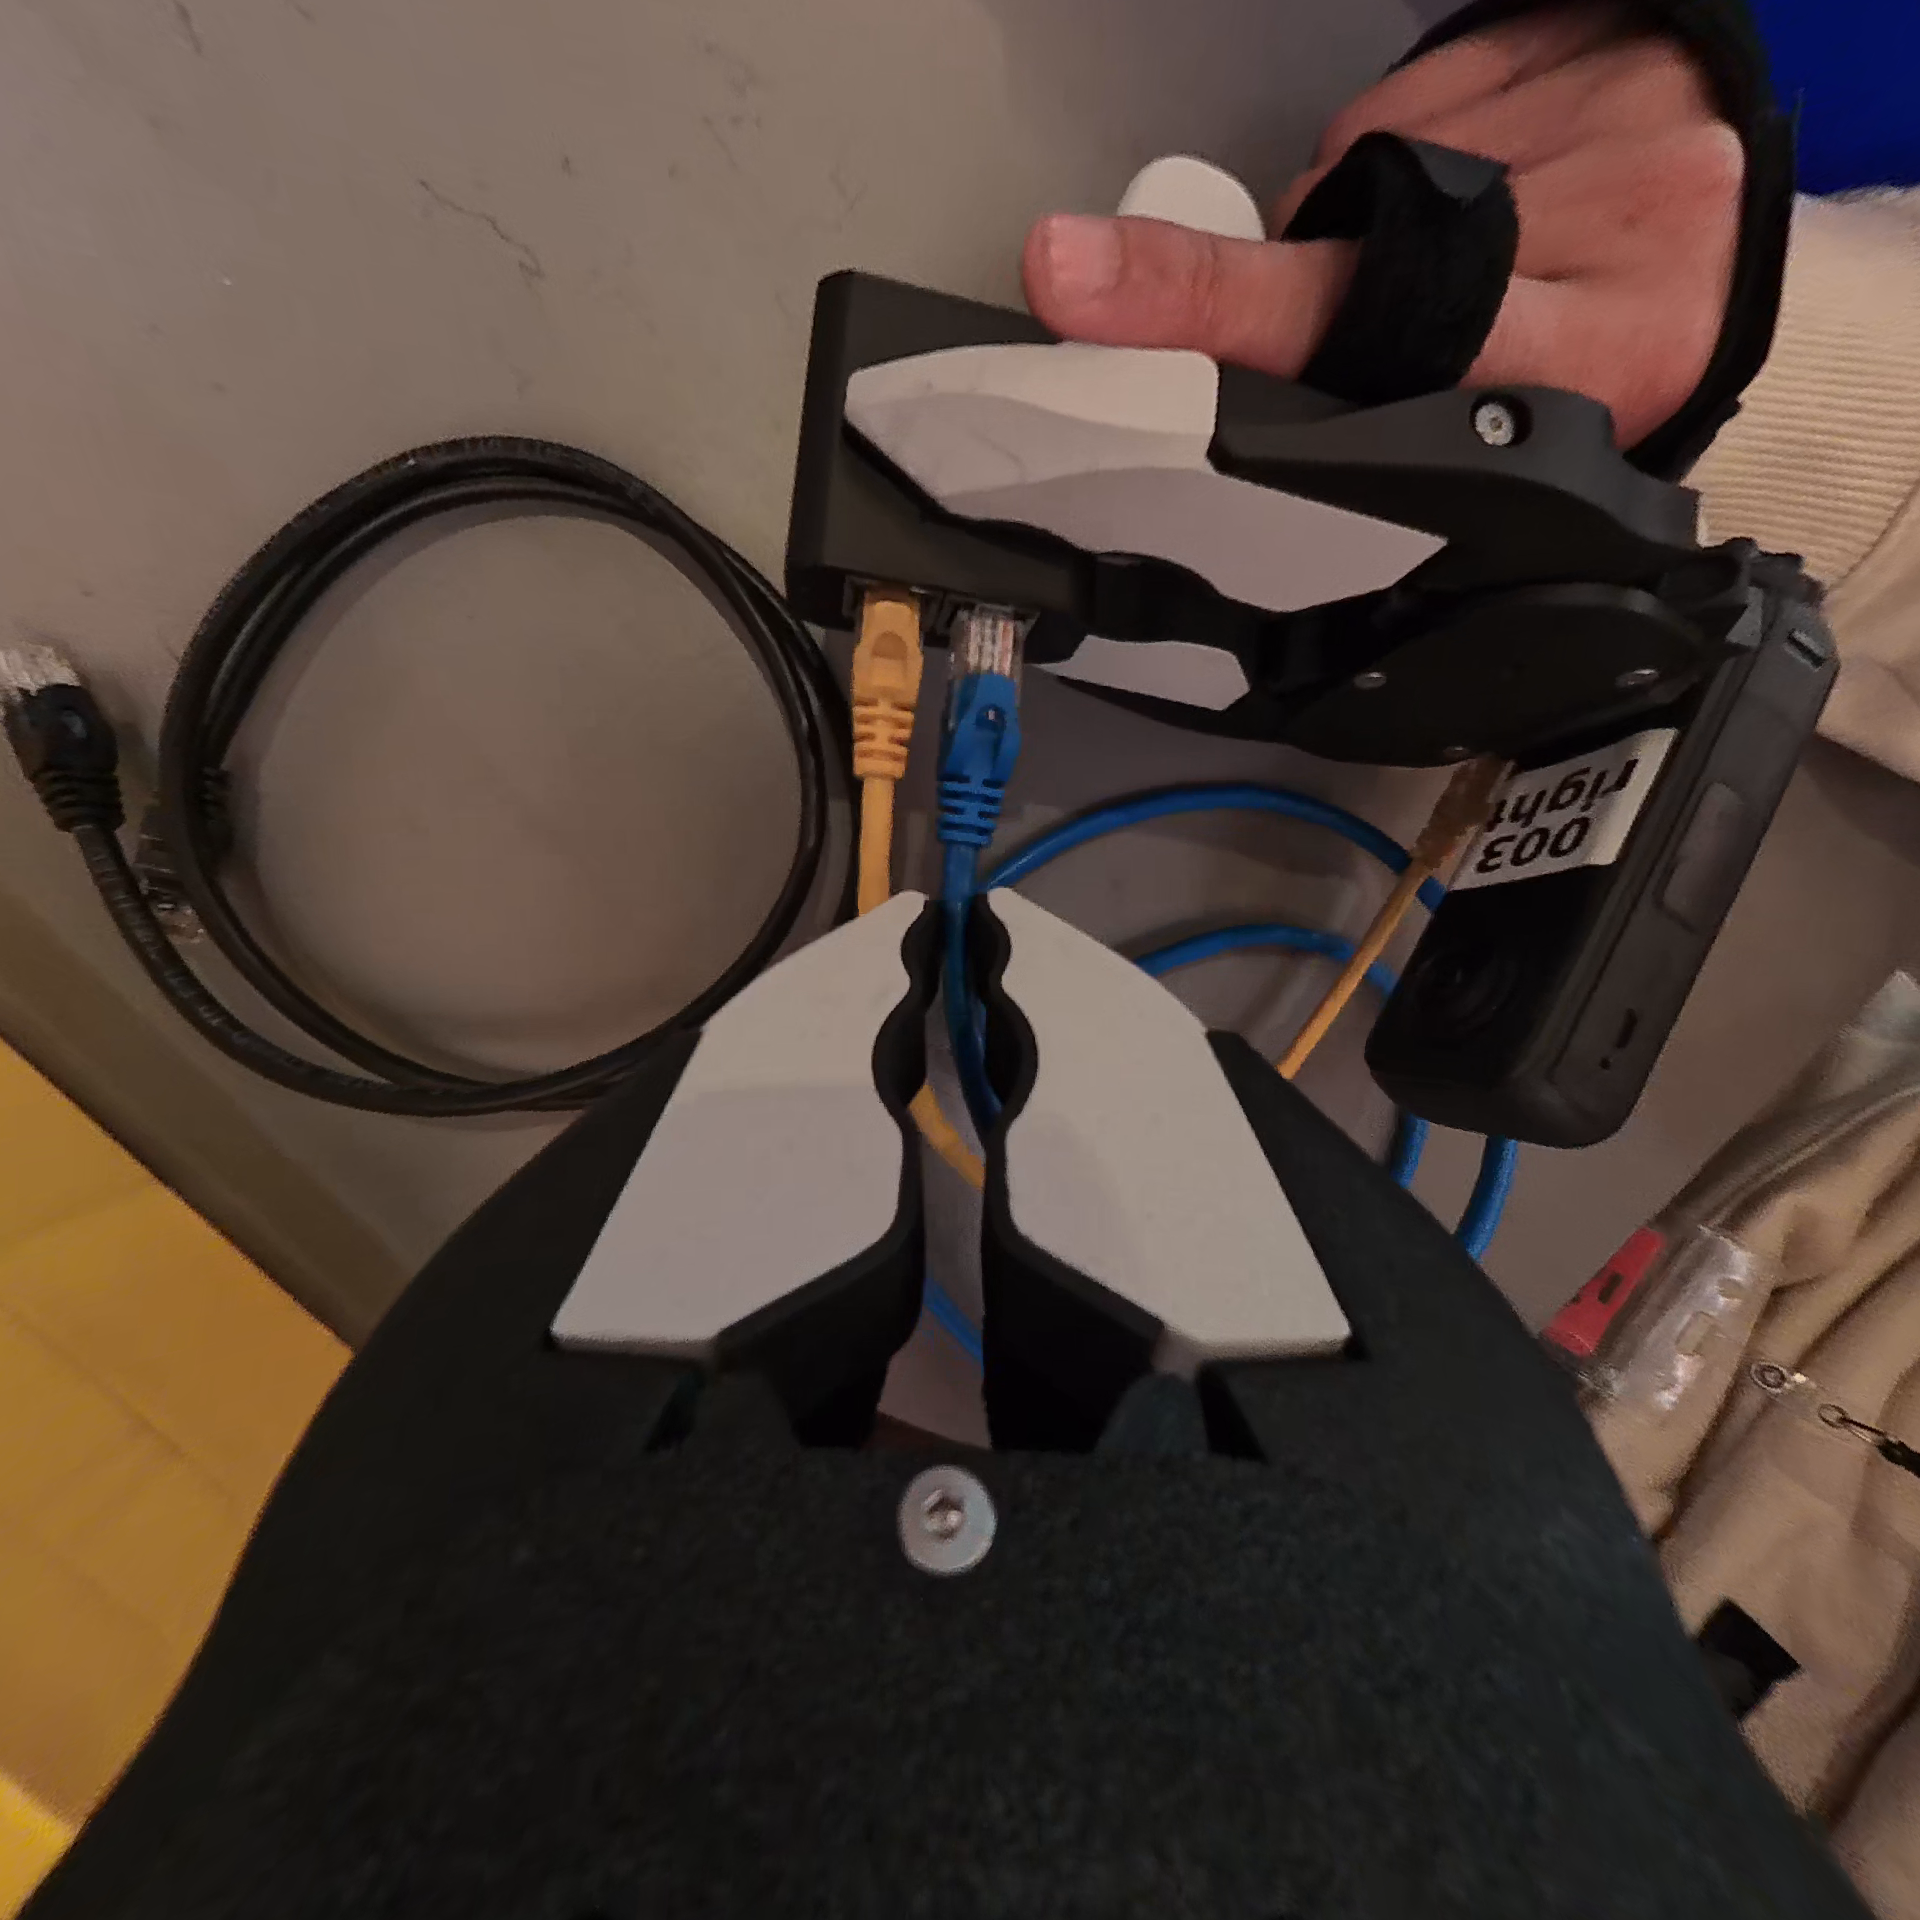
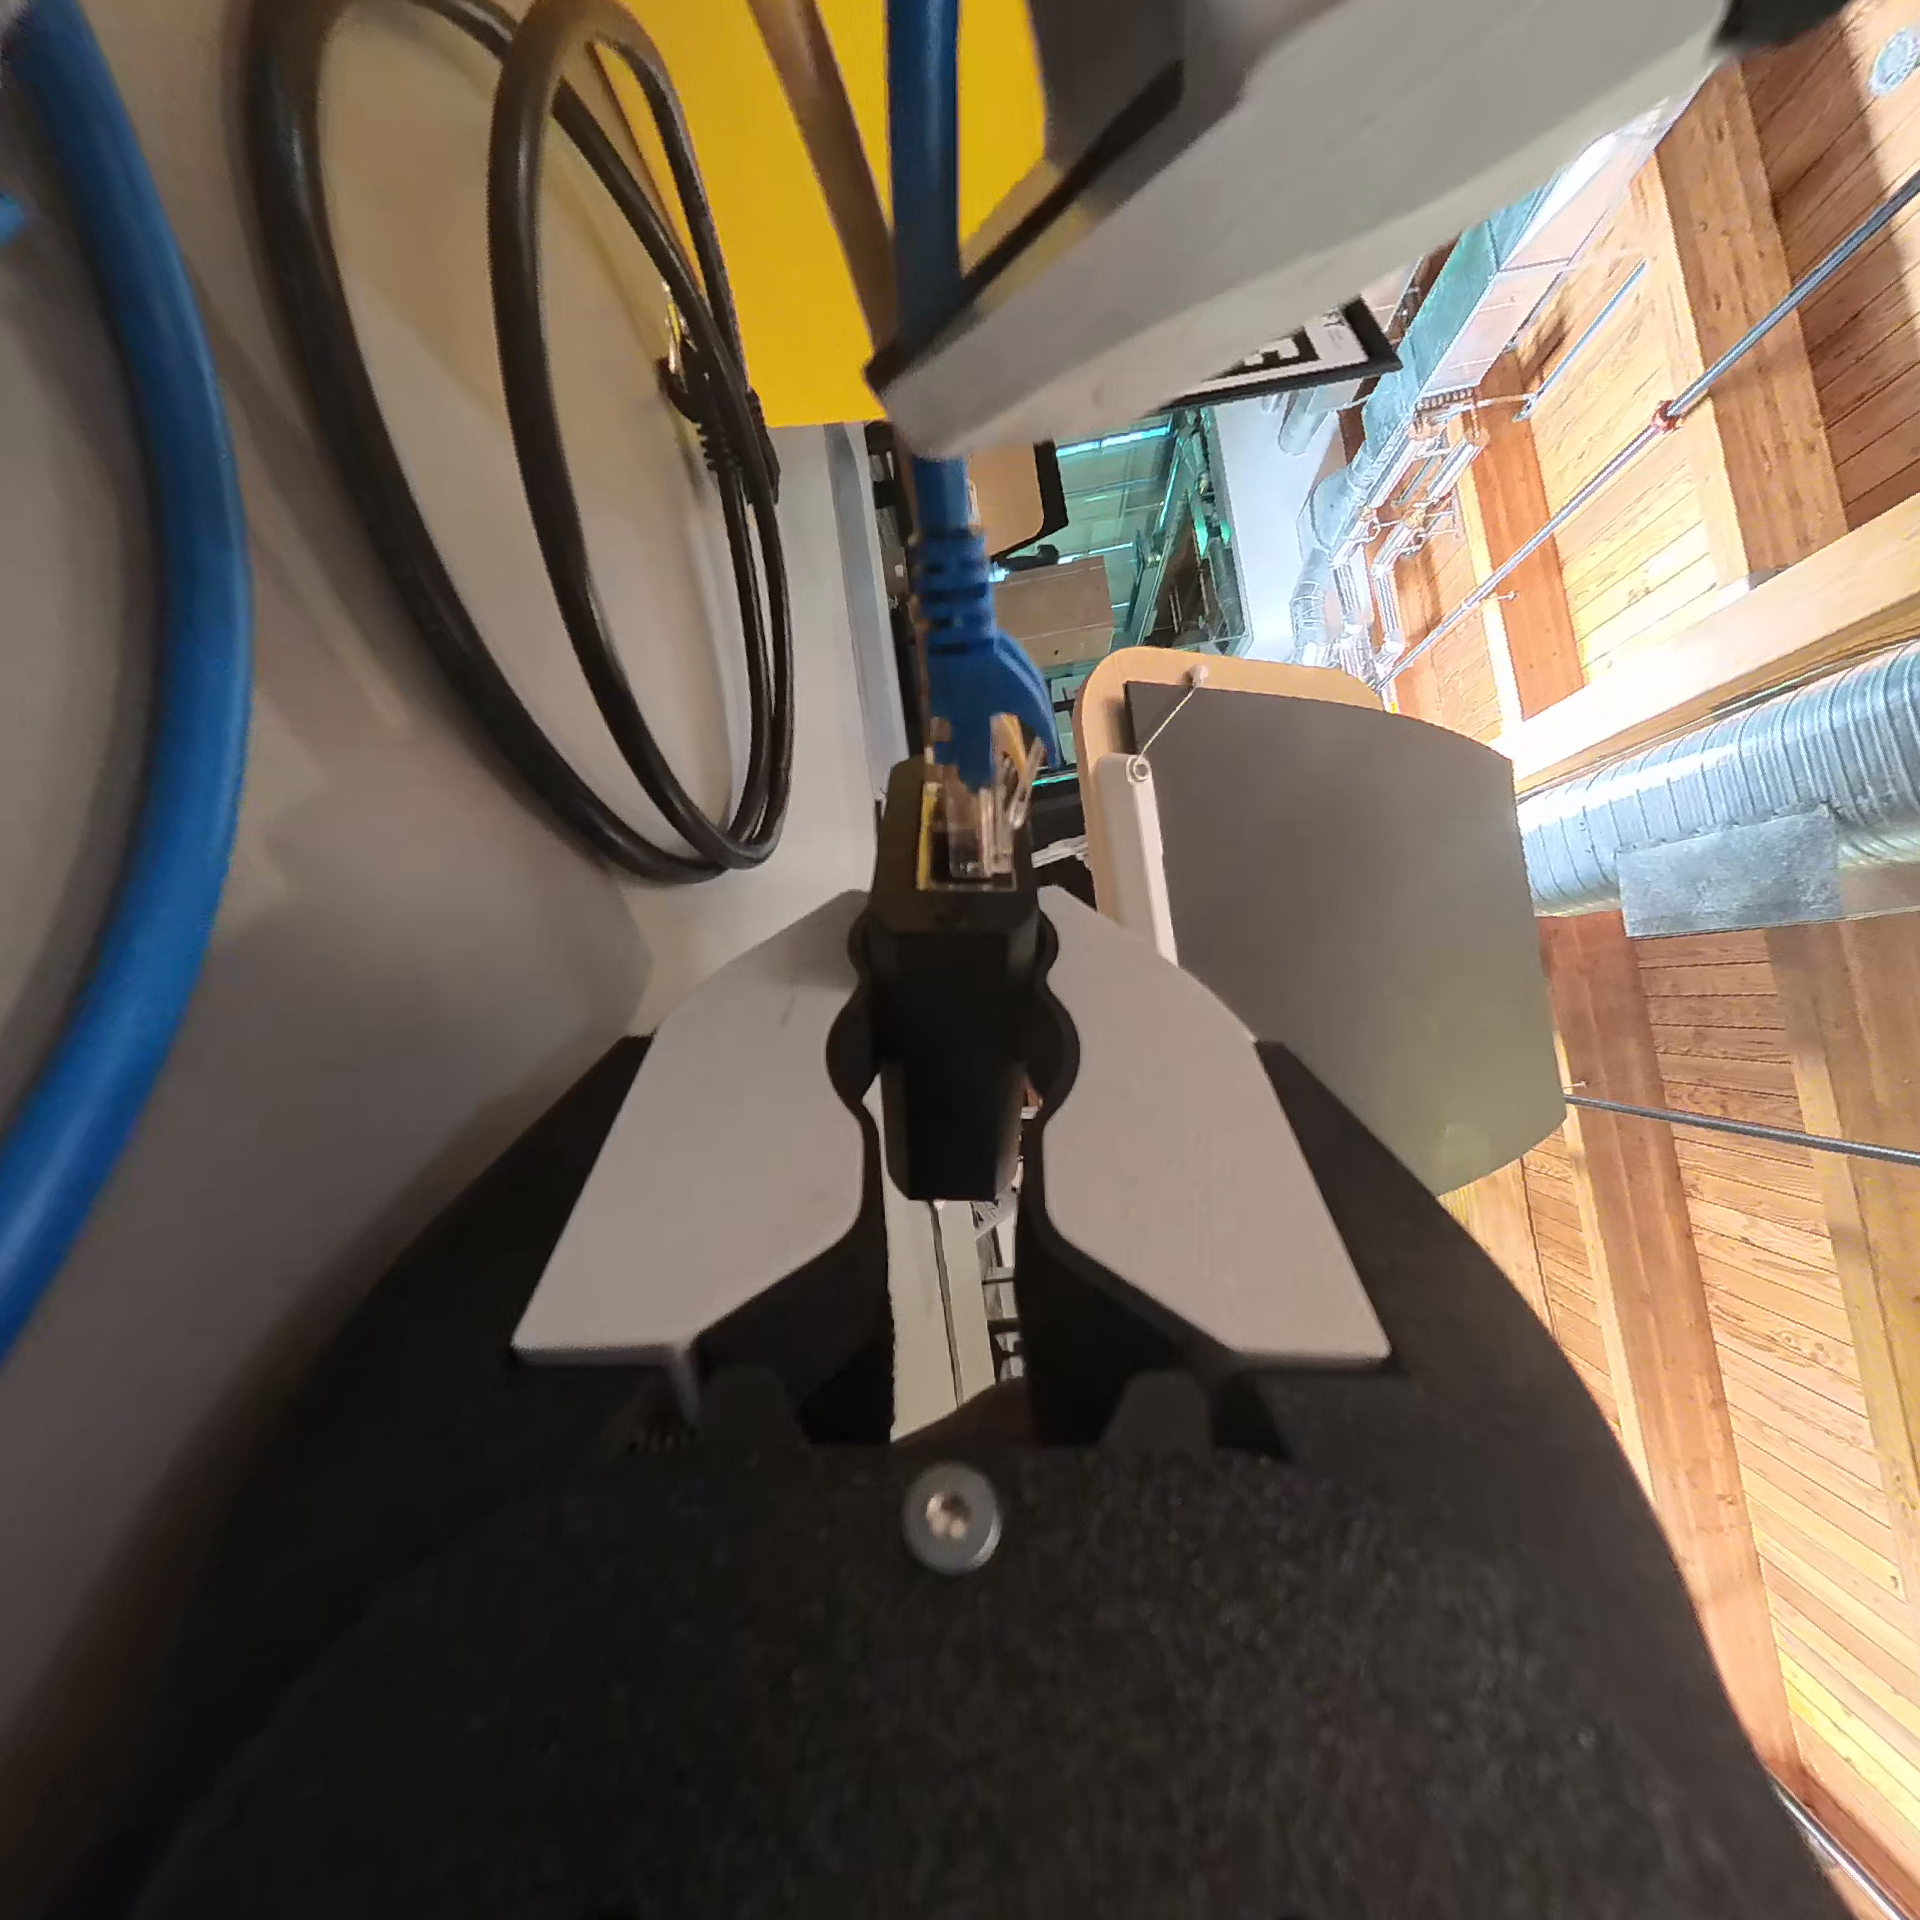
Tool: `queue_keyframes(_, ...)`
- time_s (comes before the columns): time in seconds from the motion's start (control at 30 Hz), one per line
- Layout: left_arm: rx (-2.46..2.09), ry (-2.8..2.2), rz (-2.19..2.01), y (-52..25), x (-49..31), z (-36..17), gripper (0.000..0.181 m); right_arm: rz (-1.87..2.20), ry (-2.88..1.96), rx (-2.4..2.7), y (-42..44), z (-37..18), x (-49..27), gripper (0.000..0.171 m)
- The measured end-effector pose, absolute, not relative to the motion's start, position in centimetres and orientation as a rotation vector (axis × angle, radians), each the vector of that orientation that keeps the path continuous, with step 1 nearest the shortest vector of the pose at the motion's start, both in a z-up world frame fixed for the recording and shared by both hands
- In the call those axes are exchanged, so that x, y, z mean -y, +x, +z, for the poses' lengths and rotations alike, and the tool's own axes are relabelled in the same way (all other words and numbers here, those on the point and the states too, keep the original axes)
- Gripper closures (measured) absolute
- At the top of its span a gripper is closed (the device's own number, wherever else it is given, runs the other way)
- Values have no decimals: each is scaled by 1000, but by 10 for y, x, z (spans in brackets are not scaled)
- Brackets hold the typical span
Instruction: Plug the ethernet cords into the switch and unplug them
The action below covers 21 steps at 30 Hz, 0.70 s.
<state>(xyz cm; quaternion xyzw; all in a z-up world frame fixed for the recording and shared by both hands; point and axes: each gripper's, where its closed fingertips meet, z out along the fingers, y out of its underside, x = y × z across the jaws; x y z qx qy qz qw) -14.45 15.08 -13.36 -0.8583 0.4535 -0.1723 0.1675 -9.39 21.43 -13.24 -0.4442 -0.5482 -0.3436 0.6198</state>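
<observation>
My right gripper (image 2: 951, 920) is shut on the small black switch (image 2: 951, 1049) and holds it by its edge; in the left wrist view it (image 1: 997, 566) clamps the switch (image 1: 826, 457) from the right. My left gripper (image 1: 961, 914) is shut on the blue ethernet cord (image 1: 961, 997) just behind its blue plug (image 1: 982, 727). The plug's clear tip sits in the mouth of a switch port (image 2: 966, 847), partly in. A yellow cord's plug (image 1: 885, 670) is seated in the port beside it. The left gripper's grey finger (image 2: 1247, 208) crosses the top of the right wrist view.
A coiled black ethernet cord (image 1: 499, 779) lies on the grey table to the left, its plug (image 1: 52, 717) loose. The yellow cord's other plug (image 1: 1455, 816) hangs free by the right gripper's camera. Blue cord loops (image 1: 1195, 810) lie below the switch. A person's hand (image 1: 1351, 239) holds the right gripper. About 8 cm separates my left fingertips from my right.
</observation>
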Motion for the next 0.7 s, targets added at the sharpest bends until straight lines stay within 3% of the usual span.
queue_keyframes(0.33,-1538,-1986,-93,-138,-160,-134,176,-667,-1127,1208,-88,-133,-218,148)
queue_keyframes(0.7,-1327,-2106,-567,-186,-91,-130,176,-714,-1073,1286,-93,-141,-215,147)
